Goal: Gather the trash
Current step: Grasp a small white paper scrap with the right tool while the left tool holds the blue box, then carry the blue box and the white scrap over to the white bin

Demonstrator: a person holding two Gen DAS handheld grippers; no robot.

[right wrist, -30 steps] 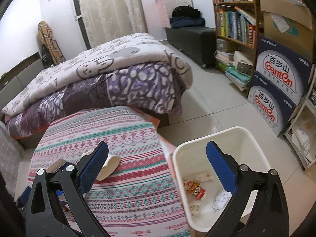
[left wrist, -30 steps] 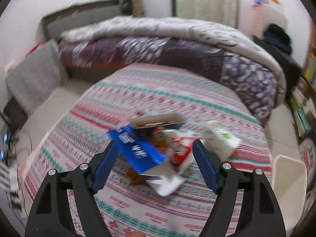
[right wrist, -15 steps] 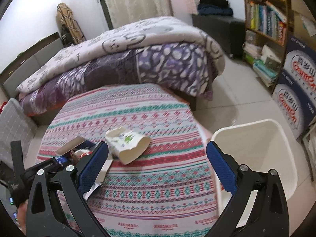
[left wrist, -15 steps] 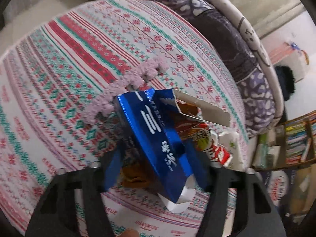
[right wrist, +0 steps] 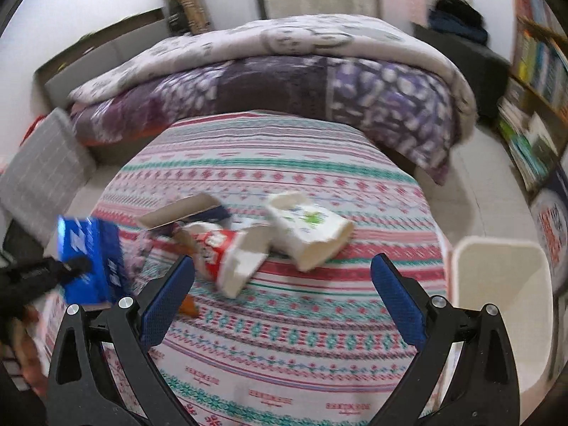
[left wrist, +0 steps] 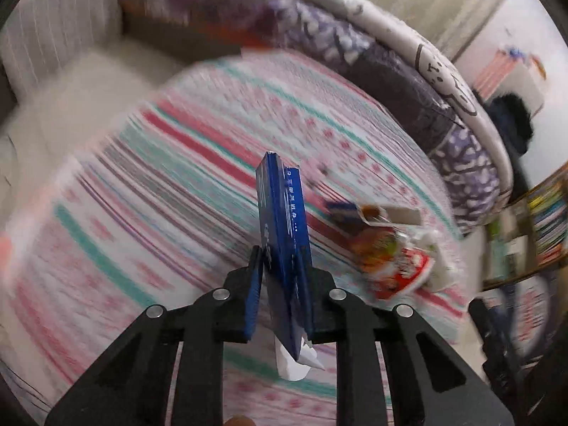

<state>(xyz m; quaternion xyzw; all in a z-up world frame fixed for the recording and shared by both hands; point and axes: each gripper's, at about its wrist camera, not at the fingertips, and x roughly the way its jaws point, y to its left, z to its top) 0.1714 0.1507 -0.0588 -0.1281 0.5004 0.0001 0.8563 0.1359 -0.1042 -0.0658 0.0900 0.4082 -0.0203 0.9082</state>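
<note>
Clamping a blue box (left wrist: 284, 234) edge-on at centre frame, our left gripper (left wrist: 280, 277) has just closed on it. Our right gripper (right wrist: 280, 294) gapes wide and empty over the striped cloth (right wrist: 284, 337); wrappers (right wrist: 227, 252) lie mid-frame, the bin (right wrist: 504, 305) at right.

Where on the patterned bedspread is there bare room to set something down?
Bare: the bedspread between the trash pile and the near edge, and between the pile and the folded quilt. Crowded: around the red wrapper and paper cup.
</note>
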